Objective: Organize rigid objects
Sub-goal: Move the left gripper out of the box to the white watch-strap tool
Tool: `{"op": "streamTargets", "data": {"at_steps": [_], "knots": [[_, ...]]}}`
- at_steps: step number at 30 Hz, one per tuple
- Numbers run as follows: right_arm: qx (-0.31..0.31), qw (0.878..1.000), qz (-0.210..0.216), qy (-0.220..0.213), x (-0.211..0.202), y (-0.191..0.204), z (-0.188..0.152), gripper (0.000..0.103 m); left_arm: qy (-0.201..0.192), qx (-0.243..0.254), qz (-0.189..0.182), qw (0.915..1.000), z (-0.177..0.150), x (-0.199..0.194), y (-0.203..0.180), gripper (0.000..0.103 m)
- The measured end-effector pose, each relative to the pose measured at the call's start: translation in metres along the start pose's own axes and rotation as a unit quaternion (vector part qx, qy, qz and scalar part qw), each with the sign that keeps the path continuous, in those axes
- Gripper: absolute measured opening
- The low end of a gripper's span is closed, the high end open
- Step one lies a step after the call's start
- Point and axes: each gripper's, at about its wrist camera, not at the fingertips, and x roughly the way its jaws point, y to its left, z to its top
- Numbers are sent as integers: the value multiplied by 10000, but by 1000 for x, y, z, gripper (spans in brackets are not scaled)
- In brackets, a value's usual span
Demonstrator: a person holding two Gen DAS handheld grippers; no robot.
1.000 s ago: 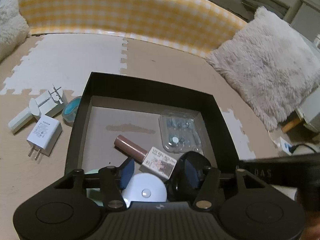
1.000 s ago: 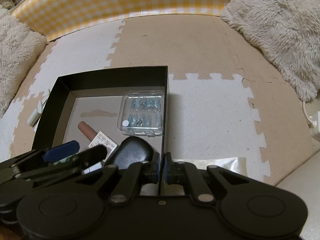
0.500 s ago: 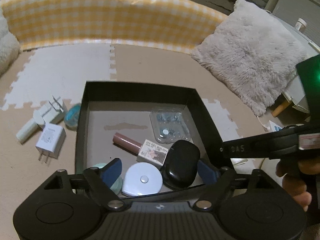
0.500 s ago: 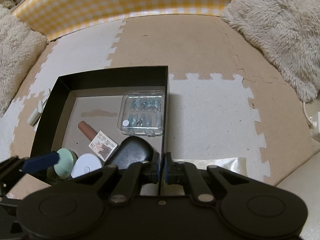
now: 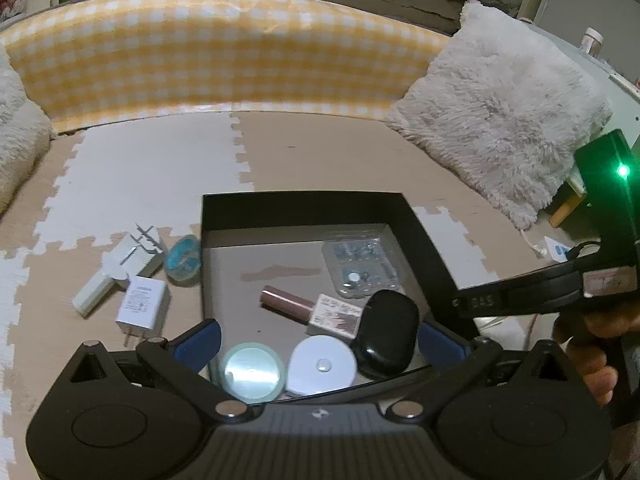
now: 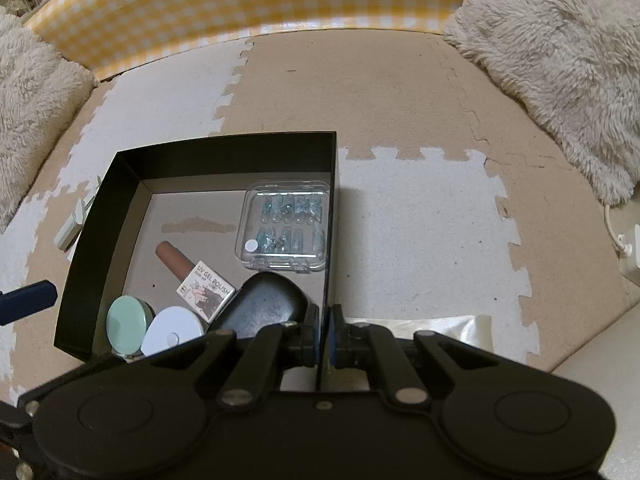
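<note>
A black box (image 5: pixel 300 198) on the floor mat holds a mint round tin (image 5: pixel 252 374), a white disc (image 5: pixel 322 366), a black oval case (image 5: pixel 386 334), a gel polish bottle (image 5: pixel 308 308) and a clear nail case (image 5: pixel 358 264). My left gripper (image 5: pixel 320 344) hovers over the box's near end. Its jaws are opening wide and the pads touch nothing; the tin and disc lie below them. My right gripper (image 6: pixel 325 320) is shut on the box's right wall (image 6: pixel 332 216). To the left of the box lie a white charger (image 5: pixel 142 308), a plug adapter (image 5: pixel 136 254) and a teal round piece (image 5: pixel 183 258).
A yellow checked bolster (image 5: pixel 224 52) closes off the back, with fluffy cushions (image 5: pixel 500 120) at both sides. A silver pouch (image 6: pixel 440 328) lies right of the box. A white plug with a cable (image 6: pixel 628 248) sits at the far right. A hand (image 5: pixel 592 344) holds the right gripper.
The left jaws have spread from narrow to wide, and the gripper has lifted back out of the box. The white disc and mint tin now lie uncovered. The right gripper has not moved.
</note>
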Motion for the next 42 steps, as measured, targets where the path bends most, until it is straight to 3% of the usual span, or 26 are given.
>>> {"op": "streamTargets", "data": {"at_steps": [13,23,30,35,39,42], "knots": [[-21,10000,-27,5,0,1,-1,5,-149,-493,591,9969,6,-4,58,103],[-58,9999,-88,10,1,3,0,5,-508,-998,1253,9858,8,2,124,103],[-41,10000,-61,15,1,3,0,5,-605,-974,1301,9849,-6,19,167,102],[-25,10000,-48,12,1,3,0,5,-591,-577,1327,9877,-12,34,173,70],[-24,10000,-32,8,0,2,0,5,-605,-164,1119,9917,-14,45,172,59],[-20,10000,-29,11,0,2,0,5,-565,24,974,9936,-16,51,172,44]]}}
